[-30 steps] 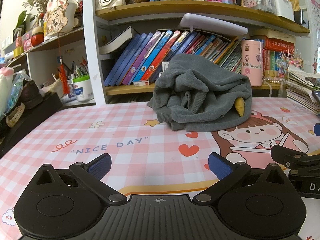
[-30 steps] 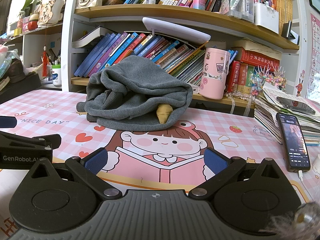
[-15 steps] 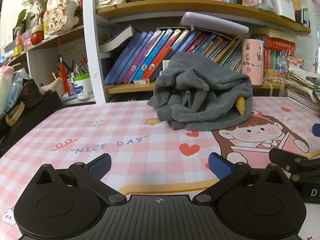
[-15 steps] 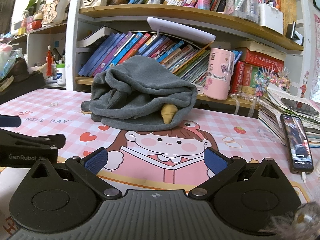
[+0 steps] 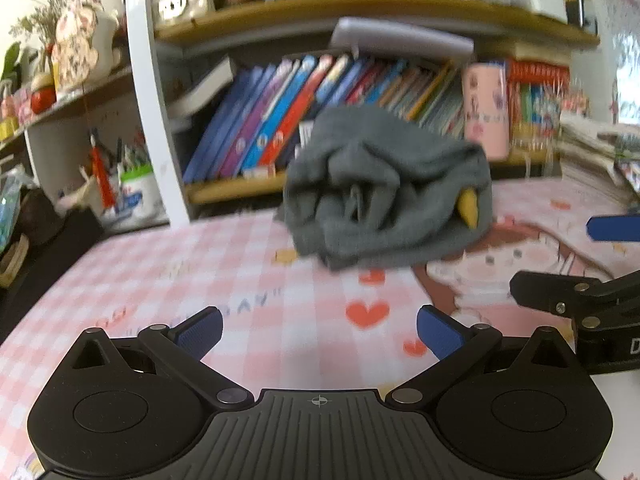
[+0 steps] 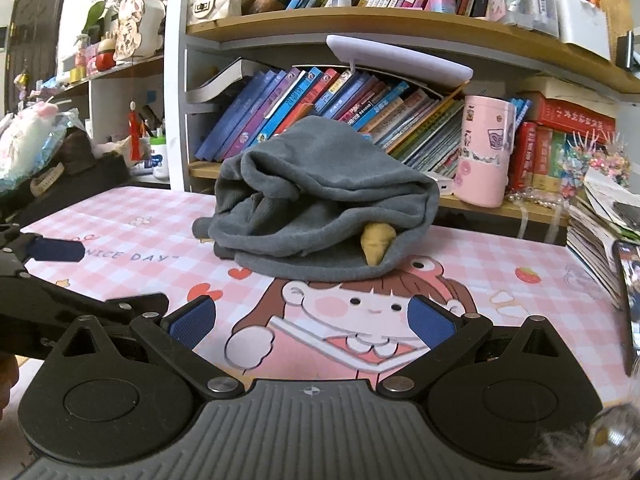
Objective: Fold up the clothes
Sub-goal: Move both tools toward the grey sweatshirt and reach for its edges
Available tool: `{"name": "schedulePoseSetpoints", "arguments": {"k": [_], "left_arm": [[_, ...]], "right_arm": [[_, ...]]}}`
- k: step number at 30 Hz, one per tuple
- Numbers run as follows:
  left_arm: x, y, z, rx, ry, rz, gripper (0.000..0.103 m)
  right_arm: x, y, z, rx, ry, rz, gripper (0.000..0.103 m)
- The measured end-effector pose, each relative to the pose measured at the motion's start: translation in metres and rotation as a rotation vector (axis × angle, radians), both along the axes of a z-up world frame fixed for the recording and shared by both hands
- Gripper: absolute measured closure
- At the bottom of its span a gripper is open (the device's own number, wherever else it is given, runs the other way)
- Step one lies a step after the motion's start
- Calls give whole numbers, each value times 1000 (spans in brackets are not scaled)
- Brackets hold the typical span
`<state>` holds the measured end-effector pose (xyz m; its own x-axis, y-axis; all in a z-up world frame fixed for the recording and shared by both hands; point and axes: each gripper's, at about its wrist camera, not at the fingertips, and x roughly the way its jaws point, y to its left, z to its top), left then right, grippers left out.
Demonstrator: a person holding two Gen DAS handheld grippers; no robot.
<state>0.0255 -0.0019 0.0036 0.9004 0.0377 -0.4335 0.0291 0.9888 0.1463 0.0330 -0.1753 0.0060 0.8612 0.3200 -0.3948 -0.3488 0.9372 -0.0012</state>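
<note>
**Grey sweatshirt heaped on the tabletop, both tools spread**

A crumpled grey sweatshirt (image 6: 320, 204) sits in a heap toward the back of the tabletop (image 6: 500, 276), its lower edge lying over the head of the cartoon girl printed on the pink checked mat. A small yellow cone-shaped piece (image 6: 377, 242) pokes out from under a fold on the heap's right side. In the left wrist view the same heap (image 5: 384, 188) is blurred, with the yellow piece (image 5: 467, 208) at its right edge.

The right tool (image 6: 310, 320) is low over the mat in front of the heap, its 2 blue-padded fingers (image 6: 430, 320) spread wide with nothing between them. The left tool (image 5: 318, 330) is likewise spread and holds nothing, set apart from the sweatshirt; it shows at the left edge of the right wrist view (image 6: 56, 276).

Behind the heap a wooden bookshelf (image 6: 400, 28) holds rows of slanted books (image 6: 320, 104), and a pink tumbler (image 6: 486, 148) stands to the right. A stack of papers (image 6: 600, 224) and a phone (image 6: 630, 292) lie at the tabletop's right edge.
</note>
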Motion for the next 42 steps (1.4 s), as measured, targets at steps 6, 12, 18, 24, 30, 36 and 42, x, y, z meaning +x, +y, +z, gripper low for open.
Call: {"name": "schedulePoseSetpoints", "arguments": {"k": [6, 12, 18, 24, 30, 36, 42], "left_arm": [[16, -6, 11, 51, -81, -18, 0], [42, -2, 12, -29, -69, -37, 0], [68, 2, 7, -105, -41, -15, 0], [94, 11, 1, -201, 25, -34, 0], [110, 5, -6, -204, 30, -63, 7], [131, -11, -6, -131, 12, -86, 16], [161, -6, 2, -178, -2, -75, 78]], "right_arm": [[33, -12, 2, 22, 14, 14, 0], [72, -21, -10, 49, 99, 12, 0], [92, -28, -10, 123, 88, 20, 0], [112, -27, -14, 161, 143, 38, 5], [118, -21, -18, 125, 149, 73, 15], [120, -23, -19, 133, 153, 56, 17], [118, -28, -22, 154, 177, 51, 19]]}}
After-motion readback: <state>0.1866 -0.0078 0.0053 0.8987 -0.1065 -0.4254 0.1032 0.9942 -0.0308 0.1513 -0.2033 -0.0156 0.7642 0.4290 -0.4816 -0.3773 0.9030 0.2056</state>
